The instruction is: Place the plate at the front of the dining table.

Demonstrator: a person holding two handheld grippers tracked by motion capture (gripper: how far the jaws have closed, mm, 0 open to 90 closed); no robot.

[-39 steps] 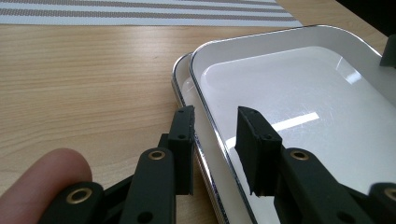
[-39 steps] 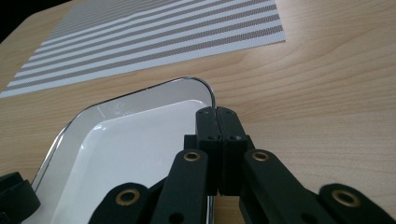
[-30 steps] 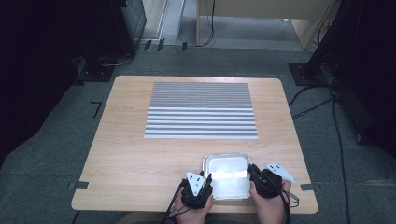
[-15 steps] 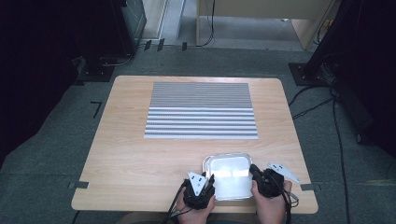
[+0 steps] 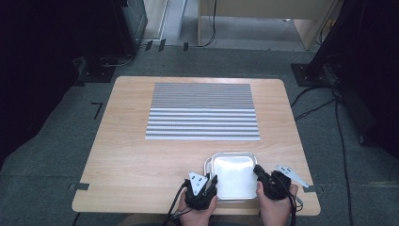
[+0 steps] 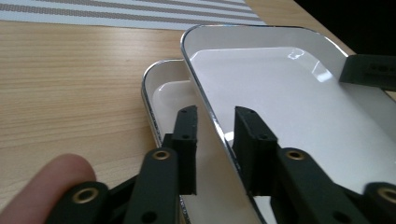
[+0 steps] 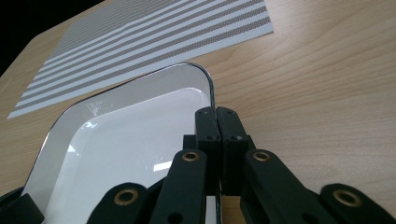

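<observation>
White enamel shows at the near edge of the wooden table (image 5: 141, 155) in the high view: a tray (image 5: 234, 176) between two grippers, the left gripper (image 5: 207, 184) at its left rim and the right gripper (image 5: 258, 173) at its right rim. One striped mat (image 5: 203, 111) lies farther back, well apart. Compared with a second ago, the tray sits slightly nearer the person and both hands have drawn back with it.

From the left gripper view there are two trays: an upper tray (image 6: 299, 107) tilted above a lower tray (image 6: 169, 93). The left gripper's jaws straddle the upper tray's rim with gaps on both sides, not clamped.

From the right gripper view, the right gripper (image 7: 217, 116) is clenched on the tray's (image 7: 126, 144) rim, jaws pressed together.
</observation>
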